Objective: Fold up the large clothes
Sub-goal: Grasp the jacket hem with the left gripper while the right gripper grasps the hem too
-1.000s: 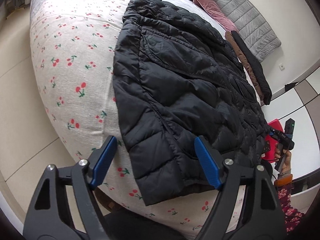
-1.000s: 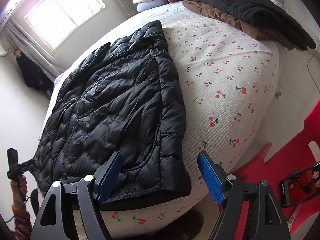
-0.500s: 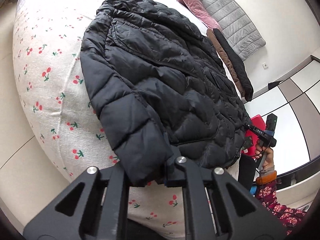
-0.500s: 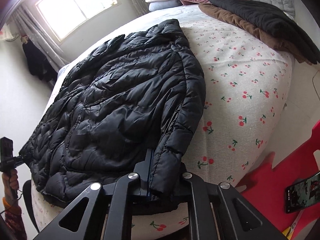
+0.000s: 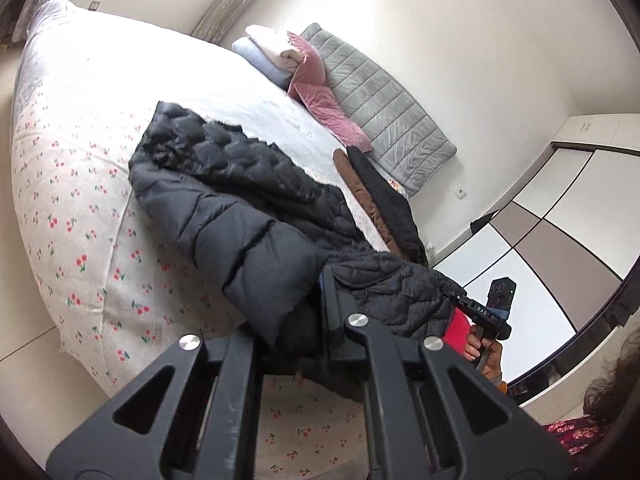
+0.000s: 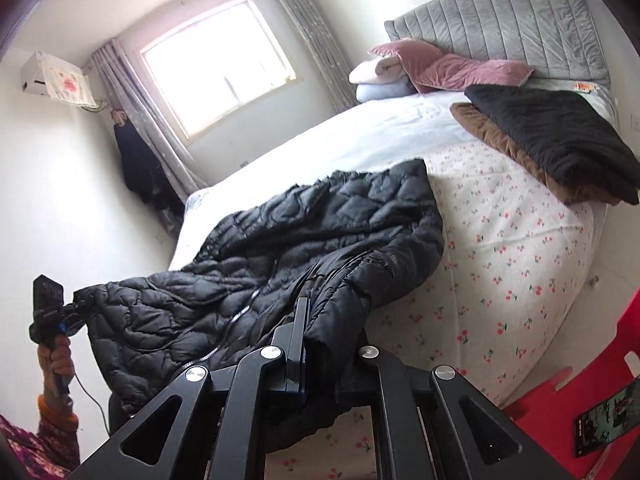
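Both tongs angled downward: left tongs (image 5: 308,320) and right tongs (image 6: 320,344) each clamped tight on the black puffer jacket's (image 6: 320,232) hem, lifted off the cherry-print bed (image 6: 520,248); folded dark clothes (image 6: 552,140) lie beyond.

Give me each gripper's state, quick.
Left gripper: closed on the black quilted puffer jacket's hem.
Right gripper: closed on the same jacket's hem.

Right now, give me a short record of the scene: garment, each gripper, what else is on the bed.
garment: black jacket, near edge lifted off the bed, far end on it
left gripper: shut on jacket
right gripper: shut on jacket
far side of bed: folded black and brown clothes, pink pillow
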Demonstrator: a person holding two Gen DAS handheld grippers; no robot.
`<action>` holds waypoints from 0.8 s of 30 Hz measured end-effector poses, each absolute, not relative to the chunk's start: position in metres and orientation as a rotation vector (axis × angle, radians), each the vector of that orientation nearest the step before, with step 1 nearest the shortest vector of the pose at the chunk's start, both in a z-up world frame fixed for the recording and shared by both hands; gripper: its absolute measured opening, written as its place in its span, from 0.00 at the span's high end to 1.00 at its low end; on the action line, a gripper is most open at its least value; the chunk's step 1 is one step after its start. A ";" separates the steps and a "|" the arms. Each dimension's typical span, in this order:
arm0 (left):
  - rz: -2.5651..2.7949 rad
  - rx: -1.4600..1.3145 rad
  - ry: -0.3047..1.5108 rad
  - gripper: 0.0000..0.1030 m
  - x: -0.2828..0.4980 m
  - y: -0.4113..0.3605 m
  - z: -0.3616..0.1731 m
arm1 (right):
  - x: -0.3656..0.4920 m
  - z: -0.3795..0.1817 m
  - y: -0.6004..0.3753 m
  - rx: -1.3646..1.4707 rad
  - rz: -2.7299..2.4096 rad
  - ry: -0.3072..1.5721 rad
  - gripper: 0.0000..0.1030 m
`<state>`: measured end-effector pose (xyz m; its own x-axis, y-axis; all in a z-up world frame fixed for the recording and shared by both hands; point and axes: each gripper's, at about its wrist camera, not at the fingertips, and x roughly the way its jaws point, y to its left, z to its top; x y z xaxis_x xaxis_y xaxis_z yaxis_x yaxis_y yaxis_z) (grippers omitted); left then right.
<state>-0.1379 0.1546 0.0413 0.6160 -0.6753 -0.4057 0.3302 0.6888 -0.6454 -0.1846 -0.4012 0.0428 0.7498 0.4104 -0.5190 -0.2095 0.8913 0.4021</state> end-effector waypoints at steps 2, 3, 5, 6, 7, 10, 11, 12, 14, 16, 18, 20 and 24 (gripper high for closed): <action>-0.594 -0.559 0.637 0.93 -0.127 0.163 0.057 | -0.176 0.058 -0.405 0.341 0.334 0.595 0.93; -0.580 -0.563 0.616 0.93 -0.119 0.167 0.064 | -0.168 0.066 -0.406 0.347 0.322 0.570 0.93; -0.561 -0.587 0.591 0.93 -0.097 0.172 0.076 | -0.147 0.079 -0.408 0.357 0.295 0.534 0.93; -0.551 -0.599 0.586 0.93 -0.085 0.175 0.082 | -0.134 0.084 -0.410 0.374 0.287 0.521 0.93; -0.542 -0.607 0.585 0.93 -0.072 0.177 0.088 | -0.119 0.088 -0.412 0.395 0.281 0.509 0.93; -0.518 -0.626 0.590 0.92 -0.028 0.182 0.100 | -0.074 0.095 -0.414 0.468 0.273 0.486 0.93; -0.501 -0.625 0.593 0.92 -0.013 0.180 0.103 | -0.061 0.097 -0.410 0.479 0.263 0.484 0.93; -0.483 -0.621 0.601 0.92 0.005 0.179 0.105 | -0.046 0.098 -0.408 0.480 0.253 0.479 0.93; -0.440 -0.603 0.610 0.92 0.040 0.175 0.109 | -0.011 0.097 -0.405 0.471 0.226 0.477 0.92; -0.401 -0.589 0.631 0.92 0.076 0.174 0.103 | 0.024 0.090 -0.406 0.492 0.194 0.486 0.92; -0.366 -0.573 0.650 0.92 0.112 0.173 0.095 | 0.059 0.079 -0.409 0.506 0.171 0.502 0.92; -0.336 -0.553 0.674 0.91 0.147 0.169 0.083 | 0.091 0.065 -0.408 0.497 0.147 0.531 0.92; -0.263 -0.495 0.741 0.90 0.207 0.158 0.046 | 0.152 0.024 -0.400 0.438 0.086 0.625 0.92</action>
<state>0.2067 0.1576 0.0456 0.7123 -0.3972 -0.5787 0.0561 0.8541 -0.5171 0.1525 -0.4004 0.0240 0.8105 0.2080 -0.5476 0.0528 0.9051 0.4219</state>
